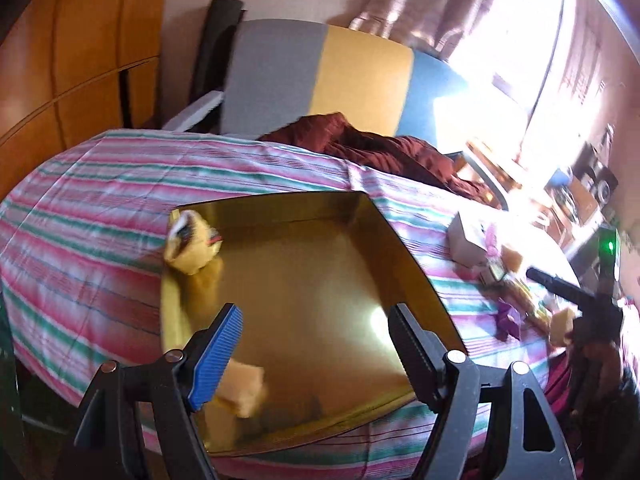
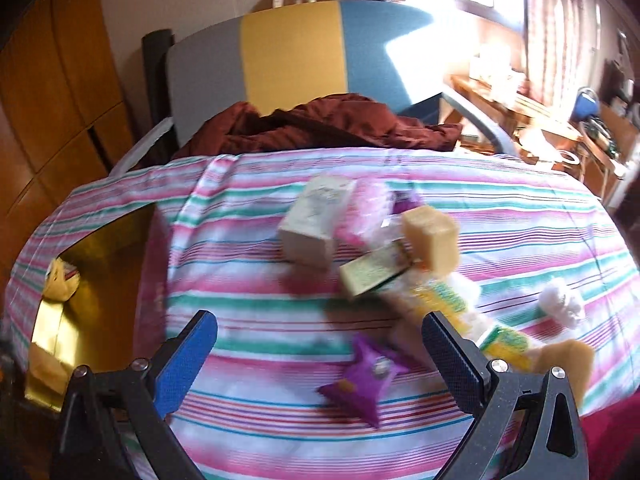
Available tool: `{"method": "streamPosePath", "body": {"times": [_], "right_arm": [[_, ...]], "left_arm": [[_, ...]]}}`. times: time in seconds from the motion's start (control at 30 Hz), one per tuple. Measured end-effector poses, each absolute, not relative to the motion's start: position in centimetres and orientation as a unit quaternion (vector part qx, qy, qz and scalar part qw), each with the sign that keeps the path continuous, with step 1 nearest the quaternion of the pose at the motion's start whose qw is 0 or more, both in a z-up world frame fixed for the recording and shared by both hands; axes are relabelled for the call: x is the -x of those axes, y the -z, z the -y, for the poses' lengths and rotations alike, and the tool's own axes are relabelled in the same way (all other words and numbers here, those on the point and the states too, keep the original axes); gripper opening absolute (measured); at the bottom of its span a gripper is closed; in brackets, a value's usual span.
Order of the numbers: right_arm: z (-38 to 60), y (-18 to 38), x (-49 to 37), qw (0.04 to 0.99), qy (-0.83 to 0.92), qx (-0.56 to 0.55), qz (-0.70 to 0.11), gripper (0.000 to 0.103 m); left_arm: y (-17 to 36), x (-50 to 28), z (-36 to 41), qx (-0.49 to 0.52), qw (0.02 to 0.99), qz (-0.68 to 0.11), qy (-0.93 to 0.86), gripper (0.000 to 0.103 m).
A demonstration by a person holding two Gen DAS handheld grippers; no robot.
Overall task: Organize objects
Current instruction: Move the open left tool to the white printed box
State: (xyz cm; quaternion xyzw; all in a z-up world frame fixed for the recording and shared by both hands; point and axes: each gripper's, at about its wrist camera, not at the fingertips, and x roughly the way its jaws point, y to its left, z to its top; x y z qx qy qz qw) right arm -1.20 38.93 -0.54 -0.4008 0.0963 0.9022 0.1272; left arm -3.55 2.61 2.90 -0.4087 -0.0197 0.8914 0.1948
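Hovering over a gold tray (image 1: 320, 216), the left gripper (image 1: 316, 340) gapes empty; the right gripper (image 2: 320, 344), jaws spread, hangs above a purple toy (image 2: 364, 380)

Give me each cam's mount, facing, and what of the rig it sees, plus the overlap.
Left wrist: on the left gripper, angled down into the gold tray on the striped bedspread; own open fingers show, right gripper at the frame's right edge.
Right wrist: on the right gripper, angled down at the purple toy and cream box; own open fingers show.
Shared: tray, bedspread, yellow plush, item pile, tricolour headboard.
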Motion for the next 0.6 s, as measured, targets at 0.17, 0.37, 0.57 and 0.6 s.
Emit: {"method": "streamPosePath", "body": {"times": [0.17,0.37,0.57,0.6], "right_arm": [[-43.5,0.1,0.6,0.177,-0.901,0.386,-0.093,0.103],[-47.8,0.7,-0.1,0.220,-0.894,0.370,-0.123,0.103],[-49.4,1.2,-0.6,0.221,-0.888,0.361,-0.180,0.103],[-49.6,1.1,-0.7,0.220,-0.888,0.360,-0.185,0.103]], "left_arm": [[-2.8,3.7,-6.3,0.416,0.225,-0.007,-0.881,0.076],[-2.5,3.9,-11.4,0.425,0.258,-0.043,-0.867,0.076],[-1.8,5.0,-17.1,0.433,0.291,-0.075,-0.850,0.076],[-1.7,5.2,-17.8,0.434,0.295,-0.079,-0.847,0.077]]}}
